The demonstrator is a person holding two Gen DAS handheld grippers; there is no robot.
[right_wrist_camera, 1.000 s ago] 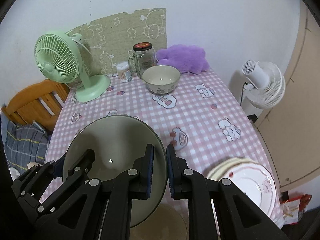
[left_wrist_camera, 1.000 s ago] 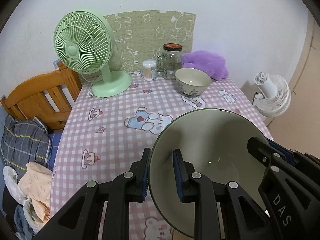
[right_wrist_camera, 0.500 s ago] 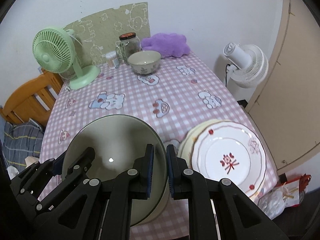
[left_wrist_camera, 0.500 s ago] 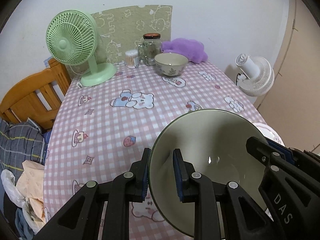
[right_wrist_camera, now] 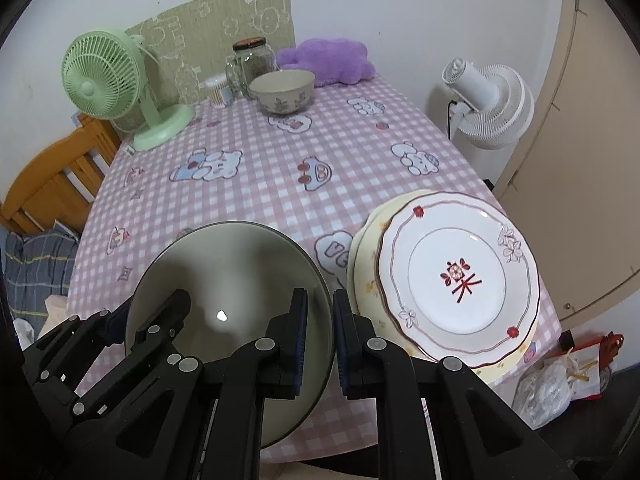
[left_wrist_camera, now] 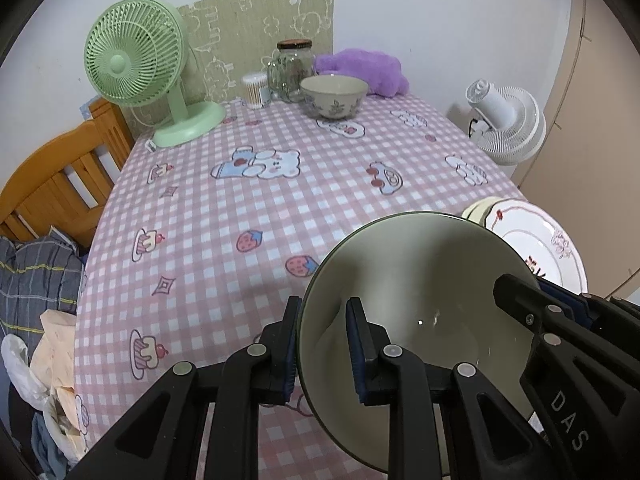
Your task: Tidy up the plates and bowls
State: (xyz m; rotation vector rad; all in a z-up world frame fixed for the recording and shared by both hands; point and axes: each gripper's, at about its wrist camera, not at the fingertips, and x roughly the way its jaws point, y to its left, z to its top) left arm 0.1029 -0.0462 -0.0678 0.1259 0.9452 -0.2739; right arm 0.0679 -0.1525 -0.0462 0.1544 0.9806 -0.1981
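Note:
A large grey-green bowl (left_wrist_camera: 420, 272) hangs tilted over the near end of the table, carried by both grippers. My left gripper (left_wrist_camera: 323, 320) is shut on its left rim, one finger inside and one outside. My right gripper (right_wrist_camera: 320, 312) is shut on the opposite rim of the same bowl (right_wrist_camera: 240, 264). Just right of the bowl lies a white plate with a red motif (right_wrist_camera: 456, 276) stacked on a cream plate (right_wrist_camera: 362, 276), near the table's front right corner. A small patterned bowl (left_wrist_camera: 334, 94) stands at the far end.
On the pink checked tablecloth (left_wrist_camera: 240, 216), a green fan (left_wrist_camera: 136, 64) stands far left, with a glass jar (left_wrist_camera: 290, 70), a cotton swab tub (left_wrist_camera: 256, 90) and a purple plush (left_wrist_camera: 364, 68) along the wall. A white fan (right_wrist_camera: 492, 108) stands off the right edge; a wooden frame (left_wrist_camera: 60, 184) left.
Both grippers have carried the bowl back toward the near edge of the table and lower. The far bowl has receded and the plate stack has come into view at the right.

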